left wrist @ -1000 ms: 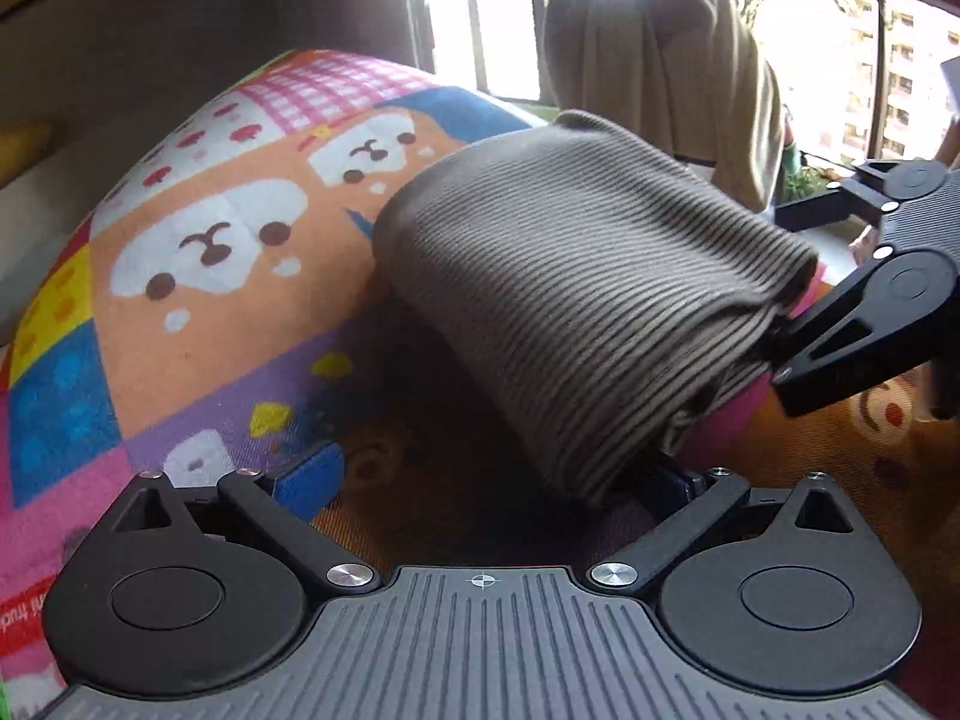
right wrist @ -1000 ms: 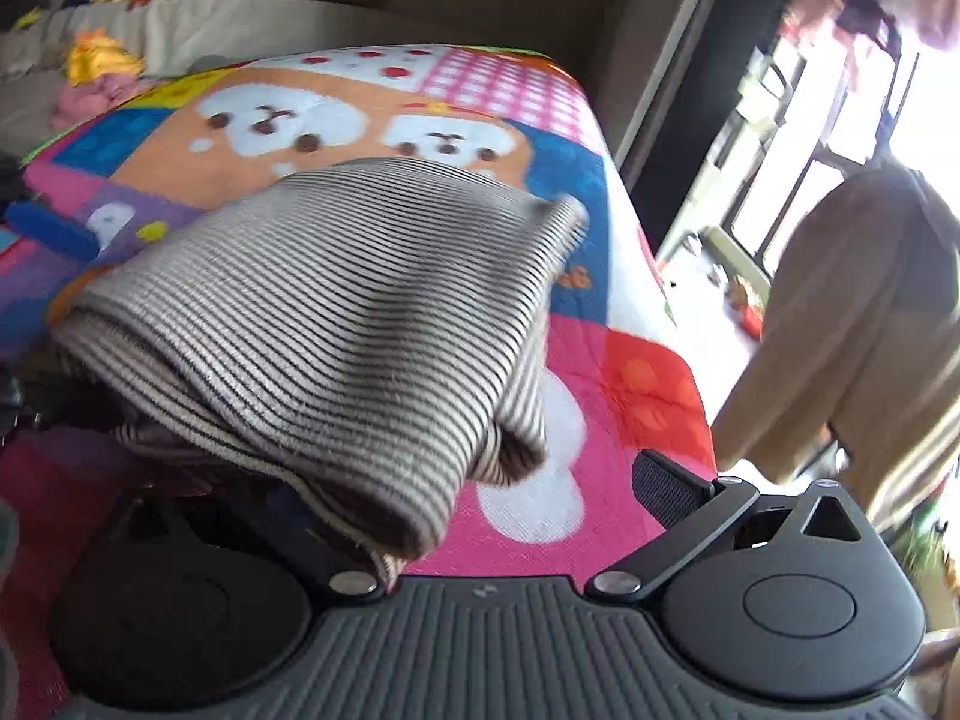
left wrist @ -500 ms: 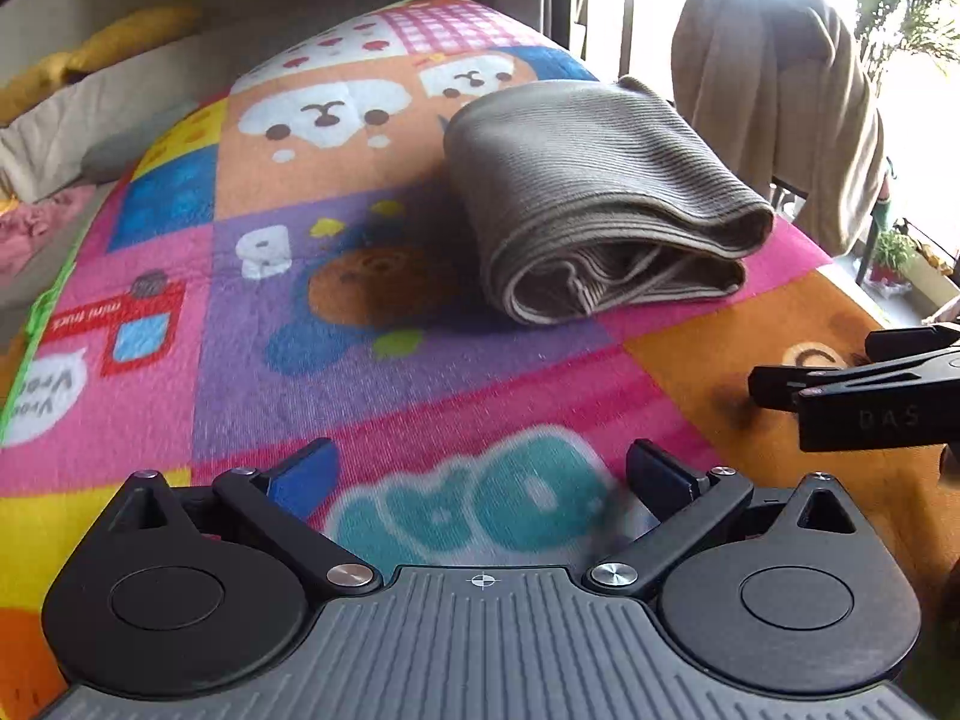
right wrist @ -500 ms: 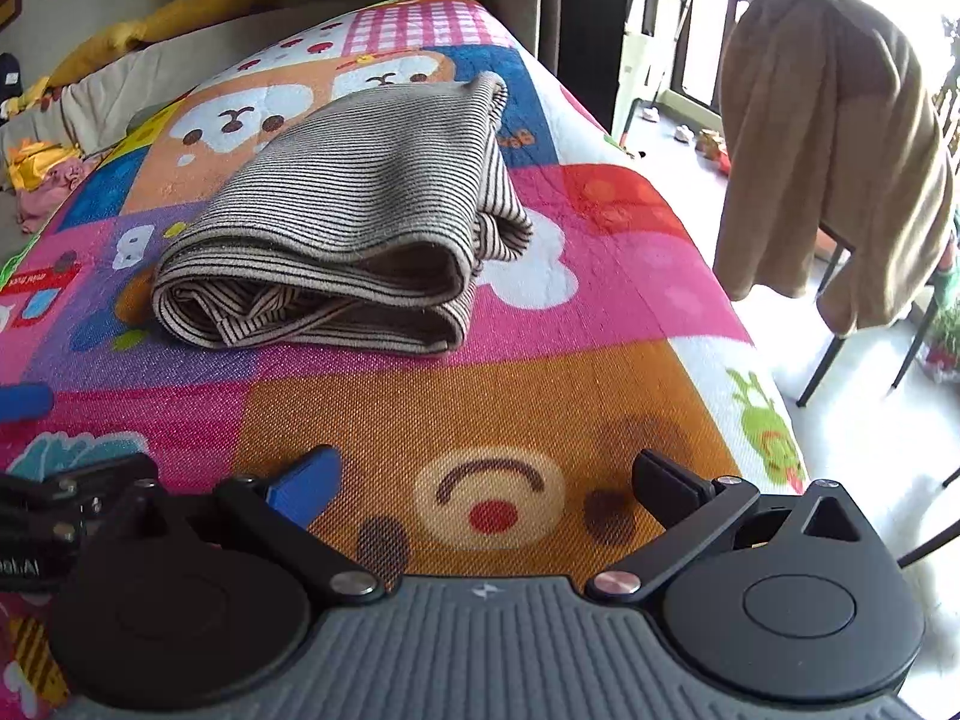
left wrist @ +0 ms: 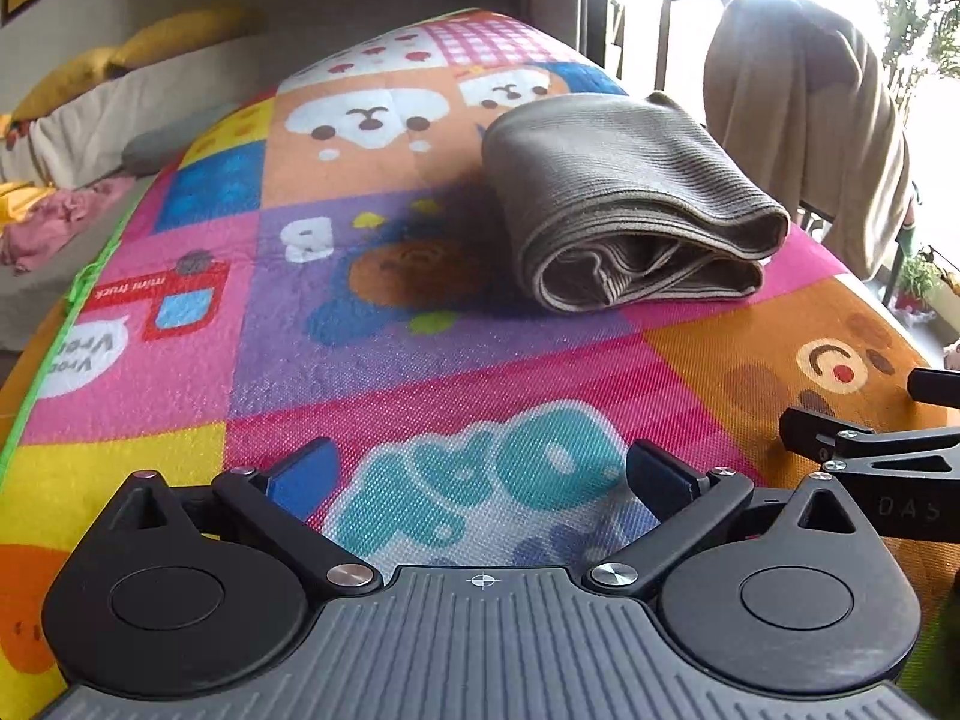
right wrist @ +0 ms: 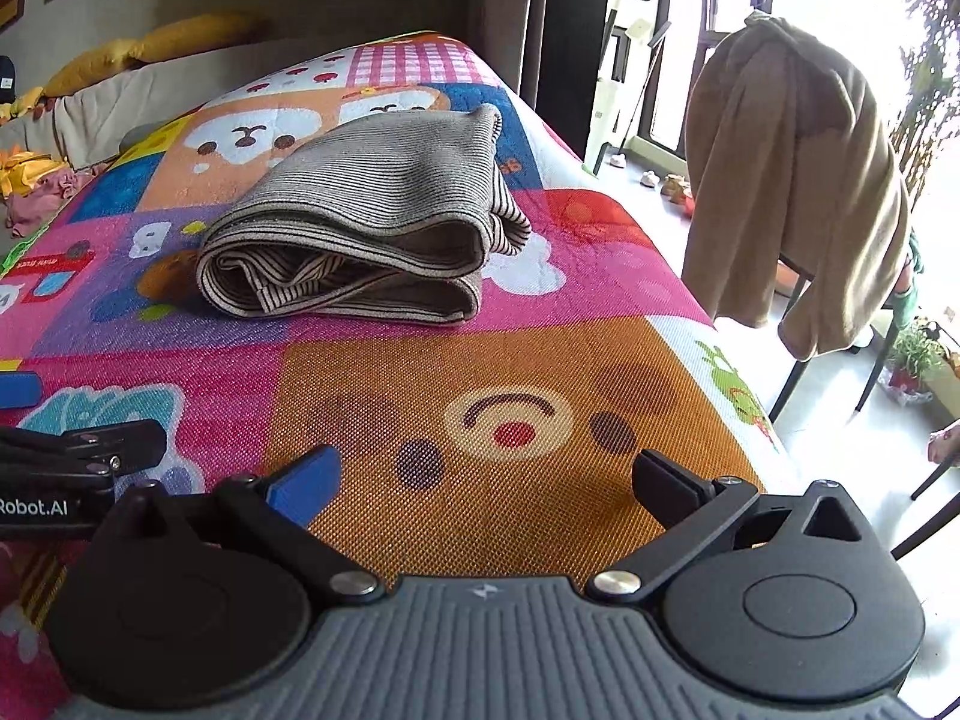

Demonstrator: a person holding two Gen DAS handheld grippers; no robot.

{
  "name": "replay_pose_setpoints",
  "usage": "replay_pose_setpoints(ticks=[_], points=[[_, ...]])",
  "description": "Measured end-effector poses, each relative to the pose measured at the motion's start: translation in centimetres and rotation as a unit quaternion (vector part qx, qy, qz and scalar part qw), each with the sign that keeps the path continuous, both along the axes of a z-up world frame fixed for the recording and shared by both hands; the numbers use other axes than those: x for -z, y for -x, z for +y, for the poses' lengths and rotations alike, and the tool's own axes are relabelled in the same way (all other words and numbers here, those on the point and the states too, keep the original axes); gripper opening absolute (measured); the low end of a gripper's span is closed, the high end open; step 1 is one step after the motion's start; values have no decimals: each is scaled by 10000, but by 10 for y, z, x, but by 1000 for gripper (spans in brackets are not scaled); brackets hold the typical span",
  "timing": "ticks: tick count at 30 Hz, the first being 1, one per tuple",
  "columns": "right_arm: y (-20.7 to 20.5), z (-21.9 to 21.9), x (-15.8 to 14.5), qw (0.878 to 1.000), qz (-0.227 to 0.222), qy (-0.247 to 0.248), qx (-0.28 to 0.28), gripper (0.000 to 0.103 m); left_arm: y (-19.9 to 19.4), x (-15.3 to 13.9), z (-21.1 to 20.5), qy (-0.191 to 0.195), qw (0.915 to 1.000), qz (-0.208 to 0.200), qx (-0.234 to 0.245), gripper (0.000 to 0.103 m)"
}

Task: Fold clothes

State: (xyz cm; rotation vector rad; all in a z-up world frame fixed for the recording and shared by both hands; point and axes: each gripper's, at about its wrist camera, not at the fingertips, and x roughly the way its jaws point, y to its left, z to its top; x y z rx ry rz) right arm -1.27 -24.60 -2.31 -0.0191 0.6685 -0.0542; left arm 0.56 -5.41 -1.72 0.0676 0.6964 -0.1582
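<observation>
A brown striped garment (left wrist: pixel 630 204) lies folded in a thick bundle on the colourful cartoon mat (left wrist: pixel 420 360), its layered open edge facing me; the right wrist view shows the same garment (right wrist: pixel 372 222) further back on the mat (right wrist: pixel 480 372). My left gripper (left wrist: pixel 480 480) hovers low over the mat's near part, open and empty, well short of the bundle. My right gripper (right wrist: pixel 486 480) is likewise open and empty over the orange bear patch. Each gripper shows at the edge of the other's view: the right gripper (left wrist: pixel 870 444), the left gripper (right wrist: pixel 78 450).
A chair (right wrist: pixel 798 180) draped with a tan blanket stands right of the mat near the bright window. Yellow cushions (left wrist: pixel 120 60) and pink cloth (left wrist: pixel 54 222) lie on a sofa at the left. The mat's right edge drops to a white floor (right wrist: pixel 840 450).
Both grippers have let go of the folded garment and pulled back toward the mat's near edge. The bundle now rests alone on the mat, farther away in both views.
</observation>
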Motion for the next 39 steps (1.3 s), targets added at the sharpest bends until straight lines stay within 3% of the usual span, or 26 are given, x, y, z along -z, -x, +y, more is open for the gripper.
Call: replay_pose_setpoints(ticks=[3,7,14,39], points=[[-2,-8,0,9996,64,-270,5,103,0,-1,-2,-10,10000,14,-4,103],[-3,0,3,9999,-79,-7,-145,103,0,-2,-1,-12,10000,22,18,103],[-19,-7,2,9988,17,-218,-439,103,-6,-1,-4,4,10000,9,-2,103],[-18,-8,1,9986,42,-281,-448,103,-17,0,-2,11,10000,12,-67,103]])
